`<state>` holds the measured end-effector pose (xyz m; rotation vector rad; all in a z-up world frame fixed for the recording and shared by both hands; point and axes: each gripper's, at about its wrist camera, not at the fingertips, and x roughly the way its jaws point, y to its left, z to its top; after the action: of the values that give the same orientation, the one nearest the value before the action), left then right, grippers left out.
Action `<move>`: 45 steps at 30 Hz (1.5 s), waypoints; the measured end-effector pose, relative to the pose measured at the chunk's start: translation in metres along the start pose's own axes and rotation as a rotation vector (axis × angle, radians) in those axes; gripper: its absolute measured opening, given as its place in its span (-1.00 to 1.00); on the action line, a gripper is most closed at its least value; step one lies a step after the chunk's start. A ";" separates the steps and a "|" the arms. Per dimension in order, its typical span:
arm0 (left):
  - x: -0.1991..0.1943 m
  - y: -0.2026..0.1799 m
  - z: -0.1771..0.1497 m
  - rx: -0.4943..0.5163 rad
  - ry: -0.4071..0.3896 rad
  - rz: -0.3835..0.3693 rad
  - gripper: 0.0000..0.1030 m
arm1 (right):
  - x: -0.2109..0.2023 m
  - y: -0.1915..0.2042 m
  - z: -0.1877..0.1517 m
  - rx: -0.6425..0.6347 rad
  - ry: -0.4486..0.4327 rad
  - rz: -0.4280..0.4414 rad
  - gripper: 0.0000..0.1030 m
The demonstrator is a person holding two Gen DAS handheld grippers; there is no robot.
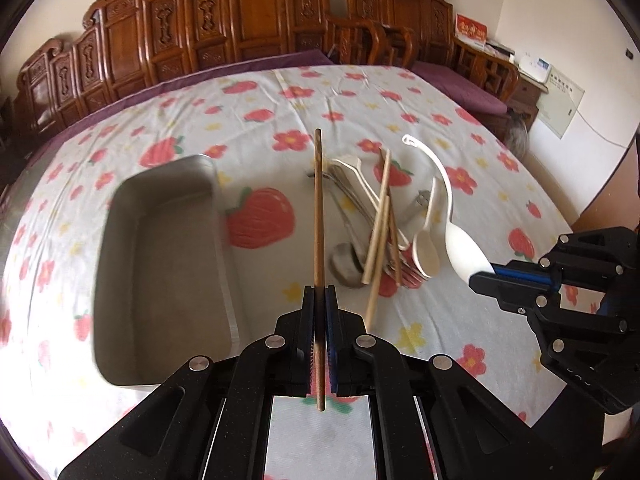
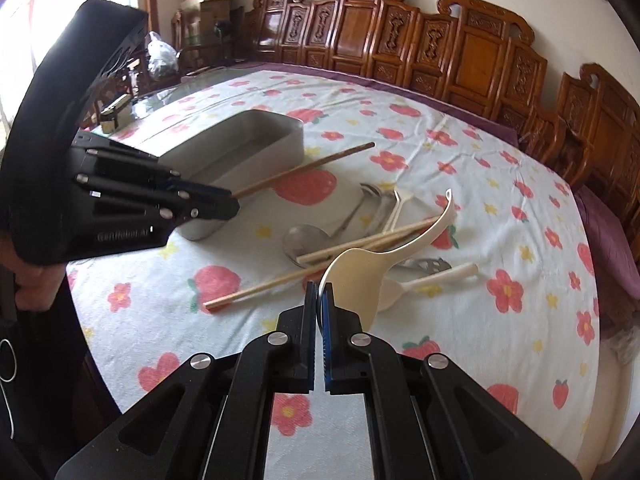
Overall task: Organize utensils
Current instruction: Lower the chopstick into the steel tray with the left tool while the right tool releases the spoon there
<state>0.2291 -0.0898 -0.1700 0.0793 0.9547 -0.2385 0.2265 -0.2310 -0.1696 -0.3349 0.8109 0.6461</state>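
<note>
My left gripper [image 1: 319,294] is shut on a brown chopstick [image 1: 318,208] that points forward above the cloth; it also shows in the right wrist view [image 2: 304,168]. My right gripper [image 2: 319,292] is shut on the bowl of a white ladle spoon [image 2: 360,276], lifted over the utensil pile; the spoon also shows in the left wrist view [image 1: 460,244]. A metal tray [image 1: 160,264] lies left of the pile, also in the right wrist view [image 2: 236,148]. The pile holds light chopsticks [image 2: 320,270], a metal ladle [image 2: 300,240] and a small white spoon [image 1: 426,252].
The table has a strawberry and flower cloth [image 2: 480,208]. Carved wooden chairs [image 1: 240,24] line the far edge. A small dark box [image 2: 116,114] sits on bare glass at the far left. A metal slotted utensil [image 2: 430,266] lies under the spoons.
</note>
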 end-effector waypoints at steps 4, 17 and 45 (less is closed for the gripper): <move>-0.010 0.025 0.000 -0.025 -0.017 0.023 -0.92 | -0.003 0.021 0.012 -0.042 -0.016 0.009 -0.94; -0.007 0.101 -0.004 -0.143 -0.008 0.087 -0.92 | 0.007 0.090 0.067 -0.113 -0.053 0.094 -0.93; -0.038 0.164 -0.021 -0.192 -0.064 0.134 -0.84 | 0.093 0.132 0.115 -0.100 0.017 0.194 -0.89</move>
<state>0.2297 0.0793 -0.1575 -0.0402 0.9004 -0.0251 0.2531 -0.0348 -0.1700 -0.3557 0.8356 0.8679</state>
